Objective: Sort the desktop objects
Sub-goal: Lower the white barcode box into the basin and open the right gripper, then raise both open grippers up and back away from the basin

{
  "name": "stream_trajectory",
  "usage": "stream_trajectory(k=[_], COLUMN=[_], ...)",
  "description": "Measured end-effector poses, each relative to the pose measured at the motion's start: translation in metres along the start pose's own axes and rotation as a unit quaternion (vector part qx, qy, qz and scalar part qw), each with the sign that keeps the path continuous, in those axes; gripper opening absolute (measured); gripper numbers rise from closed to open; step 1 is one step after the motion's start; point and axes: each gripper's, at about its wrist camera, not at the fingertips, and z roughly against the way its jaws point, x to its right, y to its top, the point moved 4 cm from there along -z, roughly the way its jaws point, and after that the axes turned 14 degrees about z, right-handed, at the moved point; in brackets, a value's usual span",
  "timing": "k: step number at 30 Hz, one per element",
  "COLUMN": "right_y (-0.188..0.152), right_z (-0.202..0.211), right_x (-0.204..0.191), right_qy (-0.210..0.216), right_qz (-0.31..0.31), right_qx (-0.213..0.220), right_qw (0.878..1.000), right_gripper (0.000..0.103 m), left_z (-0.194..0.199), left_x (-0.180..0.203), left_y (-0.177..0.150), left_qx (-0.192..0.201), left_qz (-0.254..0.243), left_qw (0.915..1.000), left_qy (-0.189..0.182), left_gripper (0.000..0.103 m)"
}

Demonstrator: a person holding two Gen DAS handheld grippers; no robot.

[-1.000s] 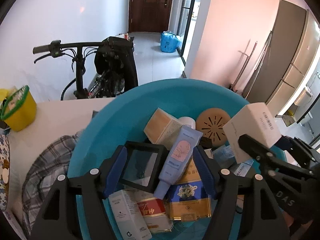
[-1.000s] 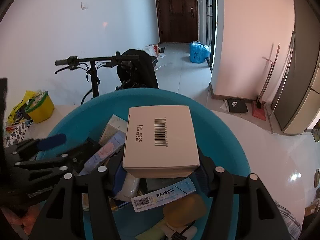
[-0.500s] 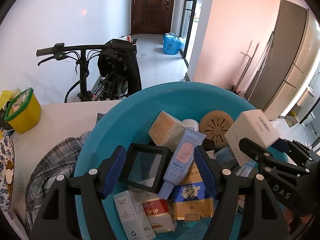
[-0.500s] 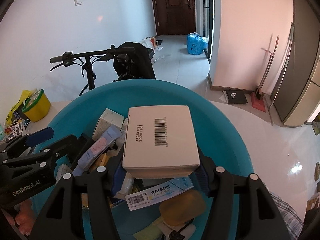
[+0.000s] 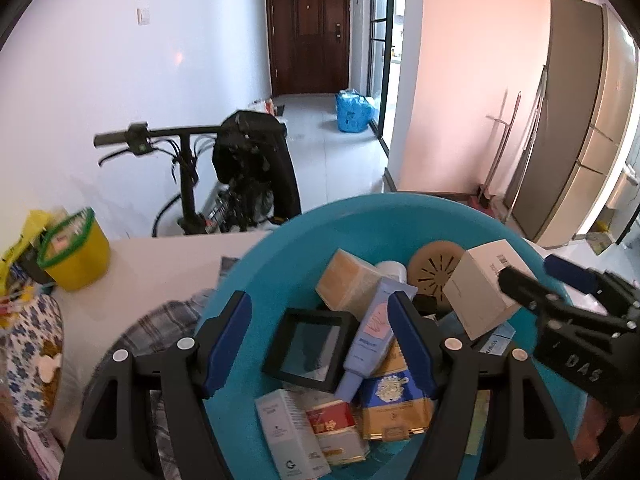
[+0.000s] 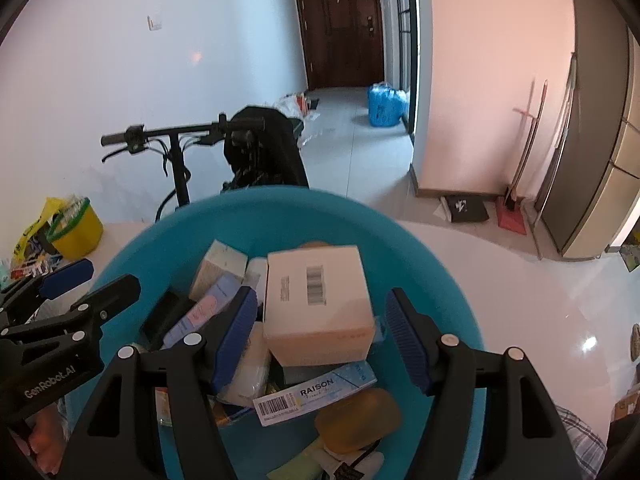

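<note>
A teal basin (image 5: 280, 256) on the white table holds several small items. My right gripper (image 6: 322, 326) is open above it. The white barcode box (image 6: 316, 300) lies loose between its spread fingers, resting on the pile; it also shows in the left wrist view (image 5: 478, 292). My left gripper (image 5: 320, 332) is open and empty over a black frame box (image 5: 310, 346) and a lilac tube (image 5: 372, 336). A RAISON box (image 6: 316, 394) and an amber soap (image 6: 358, 420) lie nearer in the right wrist view.
A yellow tub with green rim (image 5: 74, 254) stands at the table's far left. A plaid cloth (image 5: 156, 320) lies under the basin's left side. A floral item (image 5: 32, 356) sits at the left edge. A bicycle (image 5: 224, 176) stands behind the table.
My right gripper has opened and let go of the white barcode box, which dropped onto the pile in the basin. Both grippers have pulled back and up a little.
</note>
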Motion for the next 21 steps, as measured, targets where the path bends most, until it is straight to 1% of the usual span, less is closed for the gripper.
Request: stream_trajectory(k=[4, 9, 10, 12, 13, 17, 18, 19, 21], right_y=[0.007, 0.014, 0.015, 0.018, 0.019, 0.023, 0.024, 0.025, 0.025], right_z=[0.016, 0.037, 0.042, 0.049, 0.053, 0.068, 0.071, 0.074, 0.081], right_x=[-0.002, -0.005, -0.005, -0.006, -0.006, -0.007, -0.007, -0.007, -0.007], right_qy=[0.004, -0.011, -0.013, -0.012, -0.012, -0.01, -0.012, -0.013, -0.014], right_qz=[0.0, 0.009, 0.009, 0.01, 0.009, 0.008, 0.008, 0.008, 0.009], right_qx=[0.023, 0.049, 0.056, 0.069, 0.076, 0.095, 0.099, 0.104, 0.11], right_qw=[1.0, 0.999, 0.998, 0.997, 0.997, 0.995, 0.995, 0.994, 0.994], right_gripper=[0.065, 0.066, 0.067, 0.073, 0.074, 0.074, 0.074, 0.074, 0.074], left_z=[0.015, 0.045, 0.053, 0.065, 0.075, 0.102, 0.107, 0.114, 0.122], left_x=[0.0, 0.003, 0.004, 0.005, 0.006, 0.009, 0.009, 0.009, 0.009], left_y=[0.005, 0.011, 0.011, 0.013, 0.014, 0.015, 0.015, 0.015, 0.016], left_qx=[0.026, 0.073, 0.085, 0.107, 0.126, 0.162, 0.168, 0.174, 0.183], left_qz=[-0.001, -0.009, -0.013, -0.019, -0.022, -0.025, -0.024, -0.023, -0.022], left_qw=[0.9997, 0.9972, 0.9962, 0.9941, 0.9918, 0.9863, 0.9854, 0.9842, 0.9822], left_qy=[-0.002, -0.012, -0.008, 0.001, 0.001, -0.016, -0.021, -0.026, -0.034], left_gripper=[0.073, 0.073, 0.075, 0.079, 0.081, 0.081, 0.082, 0.086, 0.088])
